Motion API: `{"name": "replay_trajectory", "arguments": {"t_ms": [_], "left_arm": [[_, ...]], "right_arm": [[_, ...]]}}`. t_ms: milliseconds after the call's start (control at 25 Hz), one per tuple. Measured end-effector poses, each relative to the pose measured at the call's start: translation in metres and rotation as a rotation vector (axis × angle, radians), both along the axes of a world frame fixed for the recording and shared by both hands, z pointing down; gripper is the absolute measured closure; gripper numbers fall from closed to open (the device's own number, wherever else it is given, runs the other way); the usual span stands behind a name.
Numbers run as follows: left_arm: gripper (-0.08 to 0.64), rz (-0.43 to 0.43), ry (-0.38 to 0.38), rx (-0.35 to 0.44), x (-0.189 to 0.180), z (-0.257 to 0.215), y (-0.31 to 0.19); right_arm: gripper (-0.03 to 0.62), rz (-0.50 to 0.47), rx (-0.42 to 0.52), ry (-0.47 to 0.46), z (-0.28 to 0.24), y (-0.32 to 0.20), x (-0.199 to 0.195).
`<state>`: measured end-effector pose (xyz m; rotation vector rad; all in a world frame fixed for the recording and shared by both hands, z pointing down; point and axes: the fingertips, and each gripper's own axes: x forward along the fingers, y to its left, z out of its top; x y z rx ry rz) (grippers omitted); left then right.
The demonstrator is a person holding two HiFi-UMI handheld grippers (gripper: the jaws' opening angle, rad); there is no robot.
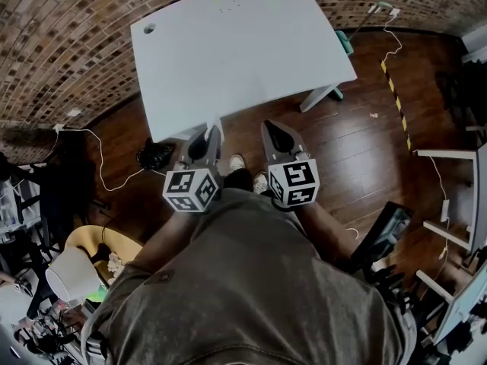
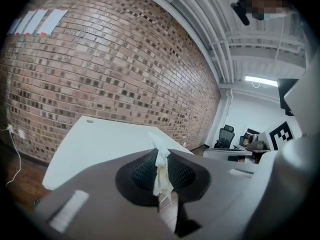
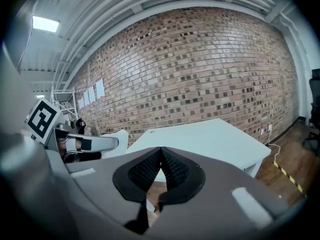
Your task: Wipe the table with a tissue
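Note:
A white table (image 1: 236,52) stands against the brick wall, its top bare. My left gripper (image 1: 214,130) hovers at the table's near edge, shut on a crumpled white tissue (image 2: 161,170) that sticks up between the jaws; the tissue (image 1: 216,122) shows as a small white tip in the head view. My right gripper (image 1: 272,130) is held beside it, just off the table's near edge over the floor, shut with nothing between its jaws (image 3: 160,154). The table (image 2: 105,144) lies ahead in the left gripper view, and the table (image 3: 210,139) fills the middle of the right gripper view.
A brick wall (image 1: 68,44) curves behind the table. Dark wood floor (image 1: 358,150) lies to the right, with yellow-black tape (image 1: 397,101) and a cable. White furniture frames (image 1: 456,219) stand at the right. A lamp (image 1: 72,276) and clutter sit at lower left.

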<state>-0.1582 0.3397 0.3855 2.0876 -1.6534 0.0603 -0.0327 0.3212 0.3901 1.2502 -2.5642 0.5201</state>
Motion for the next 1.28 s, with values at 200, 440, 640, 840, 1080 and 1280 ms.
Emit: {"name": "replay_trajectory", "arguments": {"t_ms": [200,440,640,840,1080,1280], "left_arm": [[0.532,0.008,0.002,-0.001,0.002,0.003,-0.028],[0.532,0.015,0.033,-0.004,-0.001,0.01,-0.08],[0.532,0.005,0.075,0.007,-0.003,0.012,-0.129],[0.532,0.005,0.089,0.014,-0.02,0.01,-0.174],[0.534,-0.018,0.072,-0.01,-0.029,0.014,-0.202],[0.532,-0.062,0.048,-0.036,-0.026,0.02,-0.225]], "right_arm": [[0.578,0.018,-0.005,0.006,0.004,-0.026,0.005],[0.578,0.021,-0.009,0.048,0.006,-0.074,0.003],[0.578,0.002,-0.016,0.103,0.007,-0.121,0.0],[0.578,0.005,0.005,0.123,0.005,-0.169,-0.015],[0.578,-0.008,-0.006,0.122,0.01,-0.207,-0.02],[0.578,-0.041,-0.015,0.096,0.015,-0.239,-0.016]]}}
